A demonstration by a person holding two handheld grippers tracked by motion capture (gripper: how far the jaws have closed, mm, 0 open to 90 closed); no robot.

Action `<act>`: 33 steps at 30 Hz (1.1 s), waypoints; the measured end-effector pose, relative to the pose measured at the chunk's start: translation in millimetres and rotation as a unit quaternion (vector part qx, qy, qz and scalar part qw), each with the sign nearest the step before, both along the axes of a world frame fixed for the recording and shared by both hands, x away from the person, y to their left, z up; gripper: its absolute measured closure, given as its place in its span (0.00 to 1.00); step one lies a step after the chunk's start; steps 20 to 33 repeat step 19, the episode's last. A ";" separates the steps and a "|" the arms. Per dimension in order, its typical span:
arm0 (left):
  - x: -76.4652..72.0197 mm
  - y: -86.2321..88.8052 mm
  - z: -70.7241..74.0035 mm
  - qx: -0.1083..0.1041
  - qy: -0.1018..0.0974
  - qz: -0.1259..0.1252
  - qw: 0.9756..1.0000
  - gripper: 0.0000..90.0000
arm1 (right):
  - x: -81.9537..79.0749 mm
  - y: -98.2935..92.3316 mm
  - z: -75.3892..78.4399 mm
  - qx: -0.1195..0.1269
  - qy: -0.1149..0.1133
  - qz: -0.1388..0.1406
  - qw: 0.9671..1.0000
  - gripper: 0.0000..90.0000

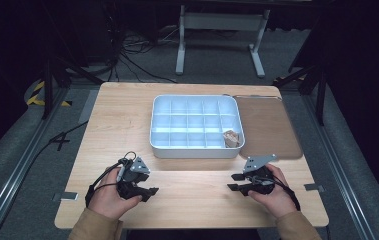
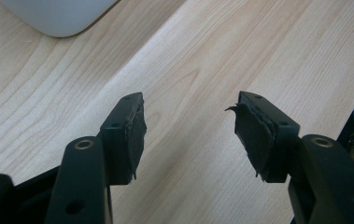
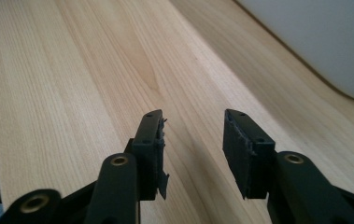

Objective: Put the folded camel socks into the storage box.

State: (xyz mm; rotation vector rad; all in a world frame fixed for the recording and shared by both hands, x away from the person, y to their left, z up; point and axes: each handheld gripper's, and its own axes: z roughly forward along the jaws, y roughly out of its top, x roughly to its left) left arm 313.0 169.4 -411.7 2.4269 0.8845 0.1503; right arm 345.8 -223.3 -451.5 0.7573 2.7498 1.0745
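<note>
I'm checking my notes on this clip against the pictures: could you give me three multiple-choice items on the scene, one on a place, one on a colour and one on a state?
1. Where in the white tray does the small brown object lie?
A. far left corner compartment
B. a middle compartment
C. near right corner compartment

2. What colour is the mat that lies right of the tray?
A. brown
B. blue
C. white

3. How do the jaws of the left gripper stand?
A. shut on a cloth
B. apart, with nothing between them
C. clamped on the tray's rim

Answers: 1 C, the high view shows it in the corner nearest the right gripper. 2 A, it is a brown sheet on the wooden table. 3 B, the left gripper view shows bare wood in the gap.
</note>
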 end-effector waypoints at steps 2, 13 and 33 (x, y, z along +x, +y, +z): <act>0.4 -0.4 -1.1 -0.001 0.000 -0.003 1.000 0.48 | 0.8 2.8 -4.8 -0.005 0.003 0.006 1.000 0.65; 4.7 1.8 -7.7 -0.006 -0.013 -0.013 1.000 0.48 | -5.0 12.6 -18.3 0.004 -0.030 0.020 0.999 0.62; 11.3 5.6 -22.0 -0.004 -0.007 0.000 1.000 0.47 | -5.3 10.2 -18.9 0.013 -0.045 0.013 0.999 0.62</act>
